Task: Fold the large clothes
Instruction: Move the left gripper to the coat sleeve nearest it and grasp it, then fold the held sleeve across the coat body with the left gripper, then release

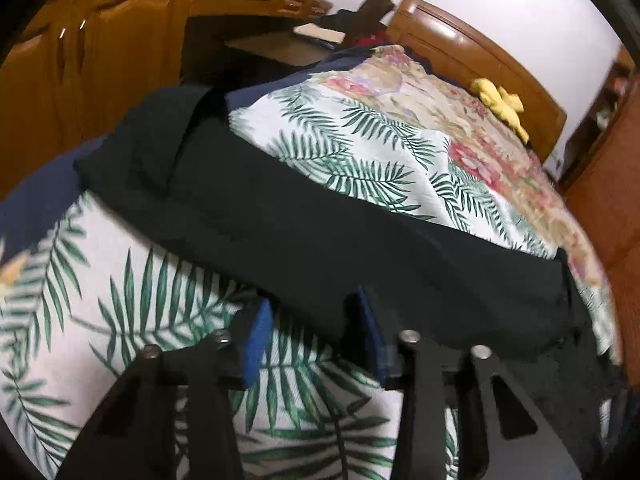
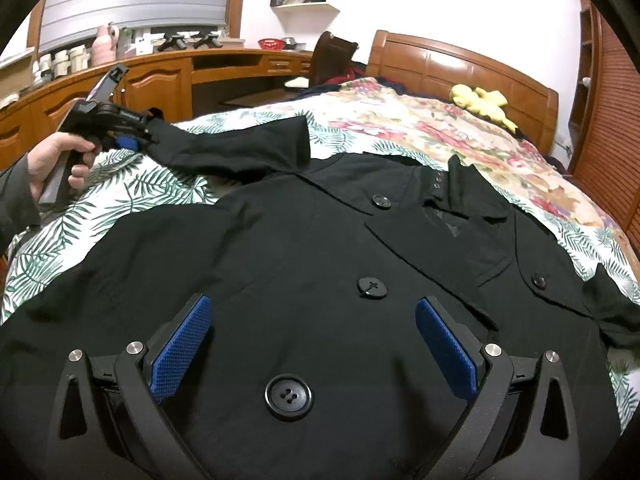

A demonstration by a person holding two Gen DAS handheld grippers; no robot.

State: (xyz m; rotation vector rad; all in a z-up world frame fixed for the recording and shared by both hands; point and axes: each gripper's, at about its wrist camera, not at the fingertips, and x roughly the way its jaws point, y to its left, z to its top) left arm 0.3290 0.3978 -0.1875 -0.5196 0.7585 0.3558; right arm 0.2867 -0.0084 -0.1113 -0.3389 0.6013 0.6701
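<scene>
A large black coat (image 2: 304, 240) lies front up on the leaf-print bed cover (image 2: 120, 188), its buttons and collar showing. Its one sleeve (image 2: 240, 148) stretches out to the left. A hand (image 2: 60, 160) holds my left gripper (image 2: 138, 140) at that sleeve's end. In the left wrist view the sleeve (image 1: 320, 220) crosses the frame, and its near edge lies between the tips of my left gripper (image 1: 314, 300). The blue pads (image 1: 258, 332) still stand apart, with the cover showing between them. My right gripper (image 2: 314, 302) hovers open over the coat's front, with nothing between its fingers.
A yellow soft toy (image 2: 480, 100) lies by the wooden headboard (image 2: 460, 64). A floral quilt (image 2: 400, 124) covers the far half of the bed. Left of the bed stand a wooden desk (image 2: 168, 76) and a chair (image 2: 332, 56). A wooden wardrobe (image 2: 616, 120) is on the right.
</scene>
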